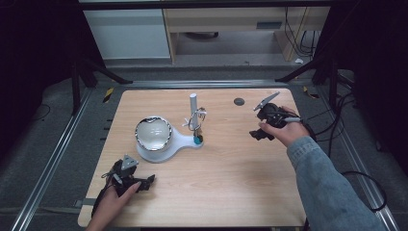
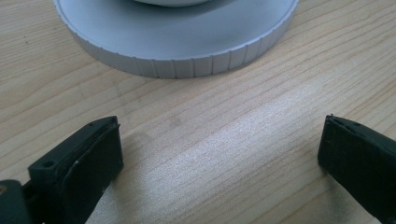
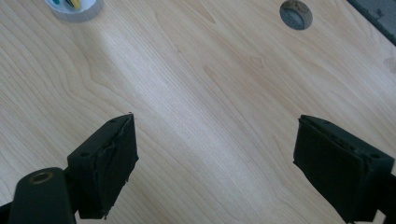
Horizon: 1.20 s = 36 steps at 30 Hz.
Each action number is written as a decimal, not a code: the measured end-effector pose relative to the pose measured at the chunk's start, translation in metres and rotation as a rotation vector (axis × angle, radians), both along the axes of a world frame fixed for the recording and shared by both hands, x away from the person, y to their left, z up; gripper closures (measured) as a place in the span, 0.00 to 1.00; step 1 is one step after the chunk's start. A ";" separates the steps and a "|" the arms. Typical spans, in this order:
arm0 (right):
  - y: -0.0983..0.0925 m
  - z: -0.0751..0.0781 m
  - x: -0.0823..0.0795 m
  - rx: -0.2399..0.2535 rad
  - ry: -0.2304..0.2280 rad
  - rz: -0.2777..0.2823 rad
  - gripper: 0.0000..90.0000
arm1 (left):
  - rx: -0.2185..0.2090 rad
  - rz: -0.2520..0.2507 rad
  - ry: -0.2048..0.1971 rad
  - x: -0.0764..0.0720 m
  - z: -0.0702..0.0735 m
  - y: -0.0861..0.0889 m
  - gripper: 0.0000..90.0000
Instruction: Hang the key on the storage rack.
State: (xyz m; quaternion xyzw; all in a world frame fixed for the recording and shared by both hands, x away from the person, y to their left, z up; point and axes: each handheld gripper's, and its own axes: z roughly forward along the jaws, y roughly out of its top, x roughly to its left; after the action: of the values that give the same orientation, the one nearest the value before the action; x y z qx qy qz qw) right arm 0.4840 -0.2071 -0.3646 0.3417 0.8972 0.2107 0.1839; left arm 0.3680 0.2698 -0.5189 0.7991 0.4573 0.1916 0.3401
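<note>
Table (image 1: 240, 168) from above carries my white stand (image 1: 179, 142) with its shiny bowl (image 1: 153, 133) and upright post (image 1: 193, 103), my 2 tools well apart. My left gripper (image 2: 219, 144) view adds the stand's ribbed rim (image 2: 187, 65) close ahead, jaws apart. My right gripper (image 3: 215, 158) view shows a round hole (image 3: 295, 14) in the tabletop, jaws apart, empty

One wooden table (image 1: 231, 183). One white stand (image 1: 180, 142) at frame centre carrying one shiny metal bowl (image 1: 153, 133) and one upright white post (image 1: 193, 103). One round grommet hole (image 1: 239, 101), upper right. Two handheld grippers: left gripper (image 1: 144, 183), right gripper (image 1: 257, 126).
</note>
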 end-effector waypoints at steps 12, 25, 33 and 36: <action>-0.020 -0.040 -0.012 0.062 0.032 -0.047 0.15 | 0.000 0.000 0.000 0.000 0.000 0.000 0.00; -0.031 -0.077 -0.024 0.113 0.041 -0.087 0.14 | 0.000 0.000 0.000 0.000 0.000 0.000 0.00; -0.046 -0.094 -0.017 0.173 0.022 -0.163 0.14 | 0.000 0.000 0.000 0.000 0.000 0.000 0.00; -0.050 -0.097 -0.013 0.202 0.021 -0.192 0.14 | 0.000 -0.001 0.000 0.000 0.000 0.000 0.00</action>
State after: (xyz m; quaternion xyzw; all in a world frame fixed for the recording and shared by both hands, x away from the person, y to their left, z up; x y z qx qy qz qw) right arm 0.4706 -0.2571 -0.4618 0.4449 0.8364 0.2779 0.1587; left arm 0.3681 0.2698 -0.5189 0.7992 0.4571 0.1915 0.3400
